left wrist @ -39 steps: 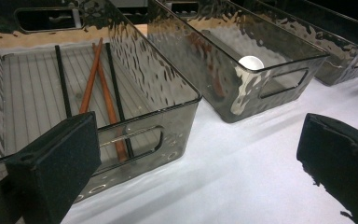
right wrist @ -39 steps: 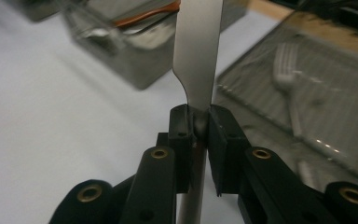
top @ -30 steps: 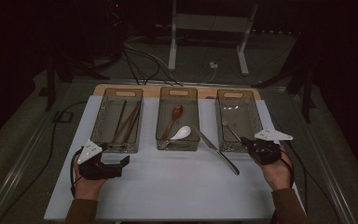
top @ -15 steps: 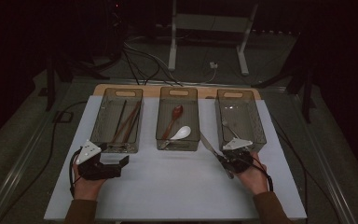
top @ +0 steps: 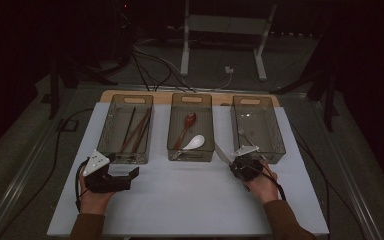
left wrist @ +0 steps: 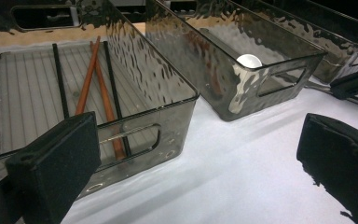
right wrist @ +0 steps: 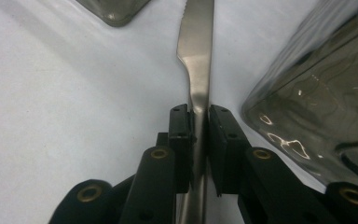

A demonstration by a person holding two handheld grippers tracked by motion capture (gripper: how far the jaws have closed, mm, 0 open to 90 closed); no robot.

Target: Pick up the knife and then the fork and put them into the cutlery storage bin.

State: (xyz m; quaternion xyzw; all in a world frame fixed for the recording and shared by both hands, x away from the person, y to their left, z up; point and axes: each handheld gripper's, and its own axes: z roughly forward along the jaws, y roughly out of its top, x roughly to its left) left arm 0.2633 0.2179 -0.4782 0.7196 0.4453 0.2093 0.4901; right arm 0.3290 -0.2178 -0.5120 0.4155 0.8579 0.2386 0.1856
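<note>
A steel knife (top: 223, 153) lies on the white table between the middle and right bins, blade pointing away from me. My right gripper (top: 239, 167) is low over its handle. In the right gripper view the knife (right wrist: 196, 56) runs between the two pads (right wrist: 182, 135), which have just been closing and now press on both of its sides. My left gripper (top: 130, 174) rests on the table in front of the left bin. In the left gripper view its jaws stand wide open with nothing between them.
Three clear bins stand in a row. The left bin (top: 111, 125) holds chopsticks (left wrist: 89, 79). A wooden spoon (top: 187, 125) and a white spoon (top: 196, 142) lie in the middle bin (top: 173, 125). Close beside my right gripper is the right bin (top: 279, 135).
My right hand has moved left and down from the right bin's front corner to the knife, and its jaws now hold the handle. The left hand has stayed in place.
</note>
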